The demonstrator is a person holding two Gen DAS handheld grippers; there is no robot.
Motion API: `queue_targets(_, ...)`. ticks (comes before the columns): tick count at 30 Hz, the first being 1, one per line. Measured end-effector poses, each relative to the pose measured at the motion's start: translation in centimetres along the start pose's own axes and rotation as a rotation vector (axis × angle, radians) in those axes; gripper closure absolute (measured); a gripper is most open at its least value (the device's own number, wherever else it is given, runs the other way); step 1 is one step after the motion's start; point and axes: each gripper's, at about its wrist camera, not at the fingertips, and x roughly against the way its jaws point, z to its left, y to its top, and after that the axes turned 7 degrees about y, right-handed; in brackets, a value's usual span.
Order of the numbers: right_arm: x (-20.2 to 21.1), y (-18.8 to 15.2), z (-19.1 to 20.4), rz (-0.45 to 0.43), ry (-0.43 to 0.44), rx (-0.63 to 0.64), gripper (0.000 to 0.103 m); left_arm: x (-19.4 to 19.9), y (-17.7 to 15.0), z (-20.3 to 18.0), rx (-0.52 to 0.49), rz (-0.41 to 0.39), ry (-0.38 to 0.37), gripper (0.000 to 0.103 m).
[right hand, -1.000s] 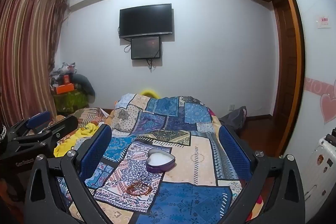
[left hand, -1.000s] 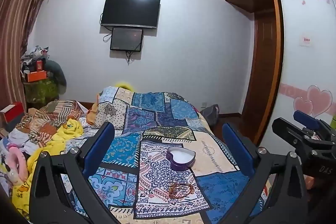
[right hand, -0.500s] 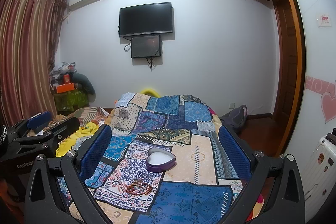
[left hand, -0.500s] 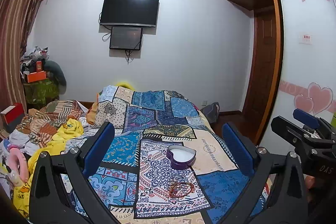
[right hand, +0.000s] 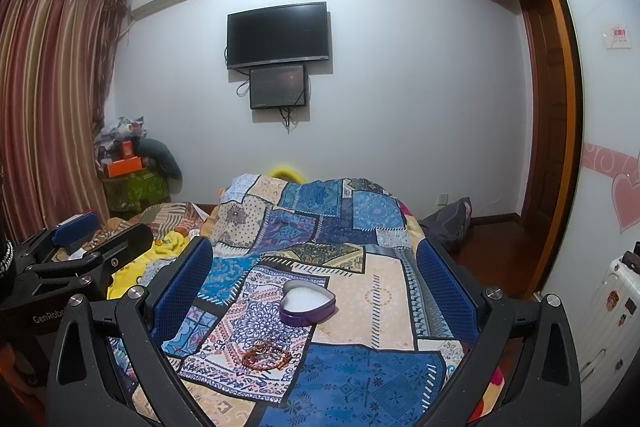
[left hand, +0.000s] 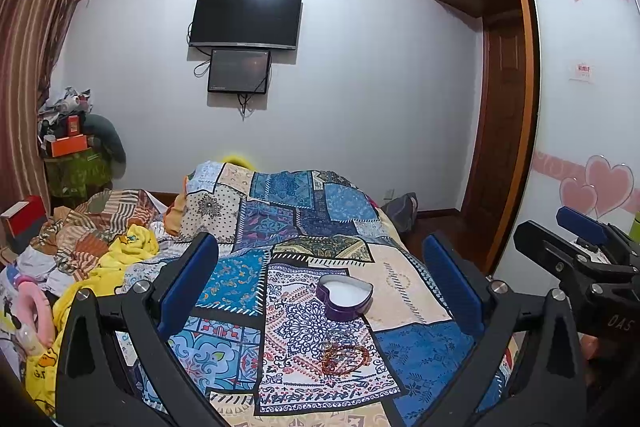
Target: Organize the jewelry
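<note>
A purple heart-shaped box with a white inside lies open on the patchwork bedspread. Just in front of it rests a tangle of reddish bead bracelets. My left gripper is open, held above the bed with nothing between its blue pads. My right gripper is also open and empty, well short of the box. Each gripper shows at the edge of the other's view: the right gripper and the left gripper.
Crumpled clothes and a yellow blanket pile up on the bed's left side. A cluttered green stand sits by the striped curtain. A TV hangs on the far wall. A wardrobe door, a dark bag and a white suitcase stand on the right.
Both views have tilted slightly; the box and bracelets sit a touch lower in the frames. Both grippers stay open and nothing on the bed has moved.
</note>
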Motion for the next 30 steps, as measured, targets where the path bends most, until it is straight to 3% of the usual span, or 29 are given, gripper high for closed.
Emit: queue_targets(30, -0.18, -0.14, -0.24, 0.016, 0.001, -0.014, 0.002, 0.02, 0.13, -0.06, -0.001, 0.007, -0.003, 0.000)
